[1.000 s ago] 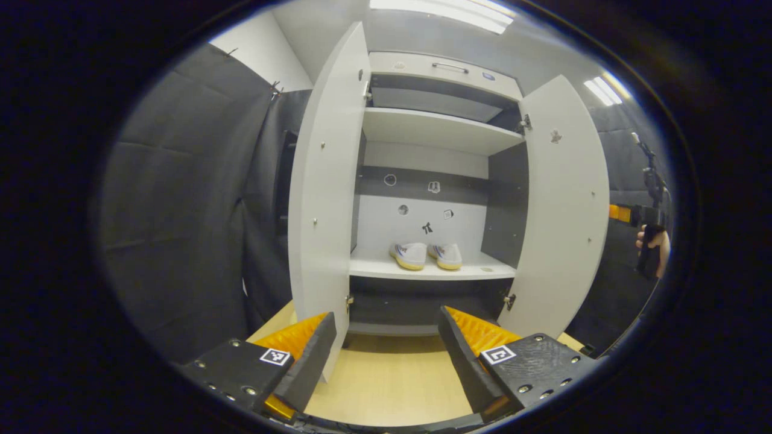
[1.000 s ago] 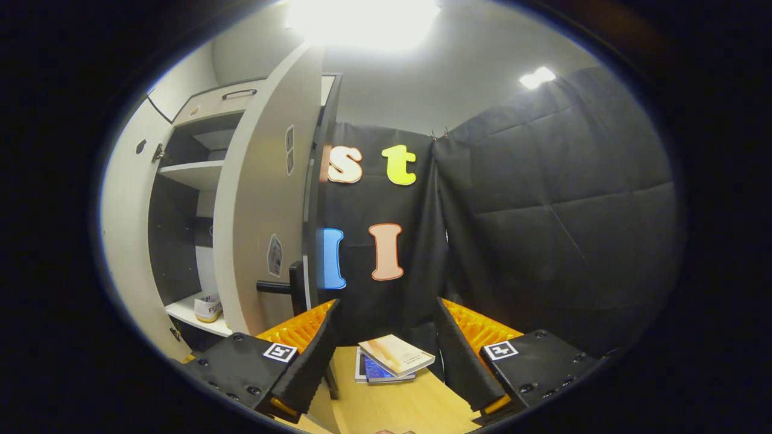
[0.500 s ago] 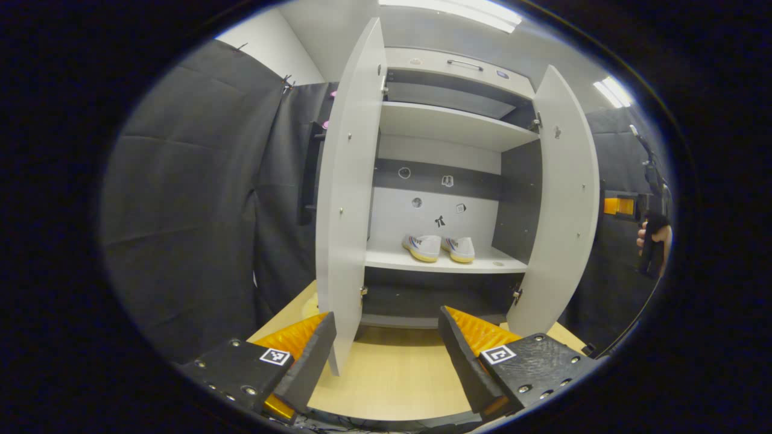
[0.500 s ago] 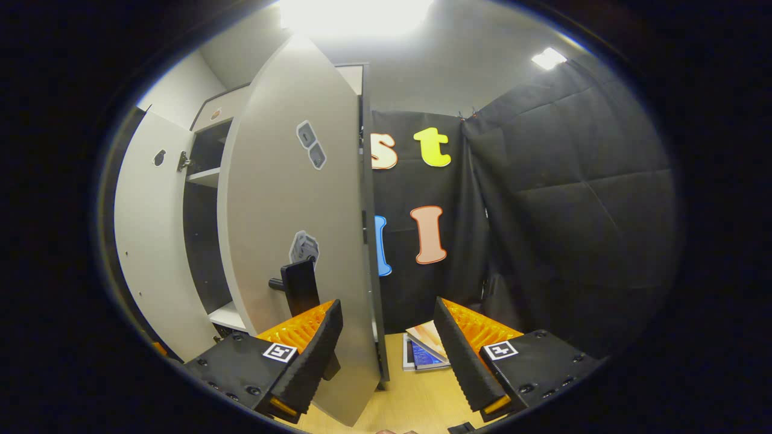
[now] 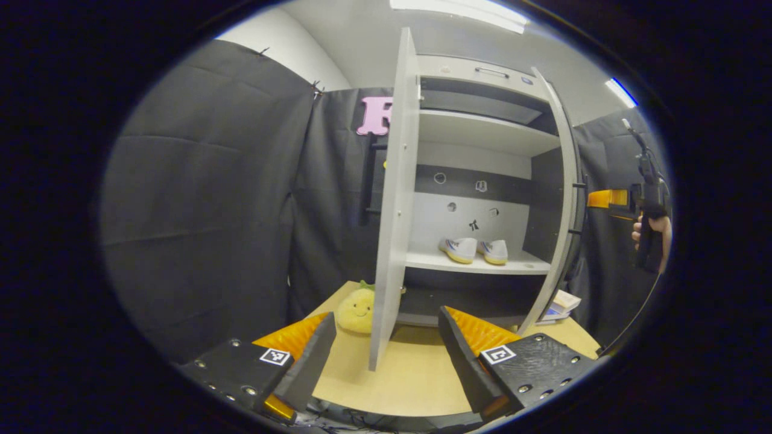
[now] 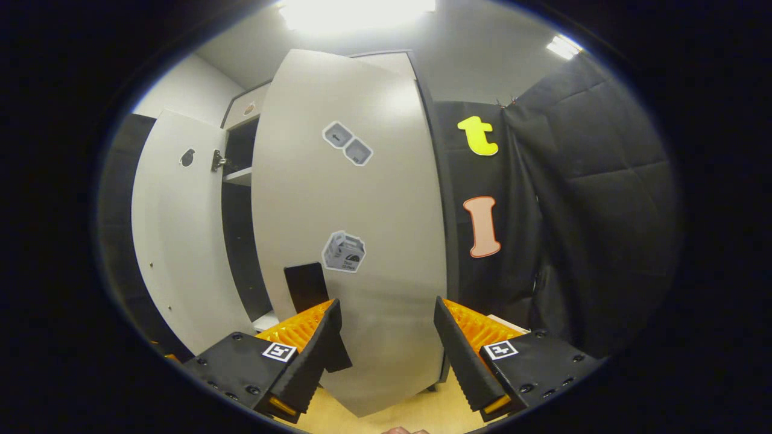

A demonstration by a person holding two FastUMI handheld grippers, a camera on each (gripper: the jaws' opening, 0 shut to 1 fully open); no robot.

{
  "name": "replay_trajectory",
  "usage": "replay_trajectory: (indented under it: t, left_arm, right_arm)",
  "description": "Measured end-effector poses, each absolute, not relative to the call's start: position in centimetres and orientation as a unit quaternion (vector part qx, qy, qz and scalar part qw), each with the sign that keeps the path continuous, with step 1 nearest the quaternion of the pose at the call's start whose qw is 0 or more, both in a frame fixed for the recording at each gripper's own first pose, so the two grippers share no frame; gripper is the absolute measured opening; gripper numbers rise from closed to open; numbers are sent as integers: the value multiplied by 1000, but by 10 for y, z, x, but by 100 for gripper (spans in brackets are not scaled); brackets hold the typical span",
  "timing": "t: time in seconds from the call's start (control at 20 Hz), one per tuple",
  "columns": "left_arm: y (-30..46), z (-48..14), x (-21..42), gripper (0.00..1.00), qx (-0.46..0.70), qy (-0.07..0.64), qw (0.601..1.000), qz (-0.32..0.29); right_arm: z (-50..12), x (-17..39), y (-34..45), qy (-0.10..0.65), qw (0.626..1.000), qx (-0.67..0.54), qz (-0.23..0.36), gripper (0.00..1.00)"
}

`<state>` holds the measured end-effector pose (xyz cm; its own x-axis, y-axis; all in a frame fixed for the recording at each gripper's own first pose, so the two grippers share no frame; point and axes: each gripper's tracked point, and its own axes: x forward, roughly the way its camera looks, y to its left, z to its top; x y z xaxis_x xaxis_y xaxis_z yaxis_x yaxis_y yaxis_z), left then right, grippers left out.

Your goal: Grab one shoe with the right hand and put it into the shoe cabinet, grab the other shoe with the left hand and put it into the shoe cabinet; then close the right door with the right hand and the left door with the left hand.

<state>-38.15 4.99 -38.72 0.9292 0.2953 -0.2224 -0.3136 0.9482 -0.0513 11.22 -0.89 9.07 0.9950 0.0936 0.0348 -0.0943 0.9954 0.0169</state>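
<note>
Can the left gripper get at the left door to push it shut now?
Probably yes. The left door stands open, edge-on just beyond the open left gripper, with only bare tabletop between them; the plush toy sits off to the side.

Shoes (image 5: 474, 249): side by side on cabinet shelf (image 5: 476, 263).
Left door (image 5: 391, 229): left of shelf.
Right door (image 5: 562, 205): right of shelf.
Plush toy (image 5: 356, 310): on surface (image 5: 410, 374), behind left door.

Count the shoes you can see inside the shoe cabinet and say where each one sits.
2. Both stand side by side on the cabinet's lower shelf: the left shoe and the right shoe, just apart from it. No others are visible, though the doors could hide some.
</note>
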Motion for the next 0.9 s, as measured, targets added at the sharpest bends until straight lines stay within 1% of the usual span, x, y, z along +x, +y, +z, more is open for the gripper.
replay_trajectory:
  t: [0.15, 0.25, 0.4, 0.65, 0.9]
  left_arm:
    - [82, -386, -395, 97, -46, 103, 975, 189]
    - [106, -381, -400, 97, -44, 97, 972, 209]
    - [140, -365, -397, 98, -32, 87, 971, 221]
    - [198, -322, -373, 98, -25, 59, 974, 218]
    - [231, -267, -332, 97, -20, 16, 982, 188]
  right_arm:
    - [83, 111, -13, -14, 999, 11, 45, 98]
    - [69, 110, -22, 8, 999, 18, 37, 97]
    - [55, 104, -37, 23, 999, 39, 24, 97]
    - [40, 91, -59, 19, 999, 30, -9, 98]
    - [25, 78, -64, 31, 999, 32, -11, 98]
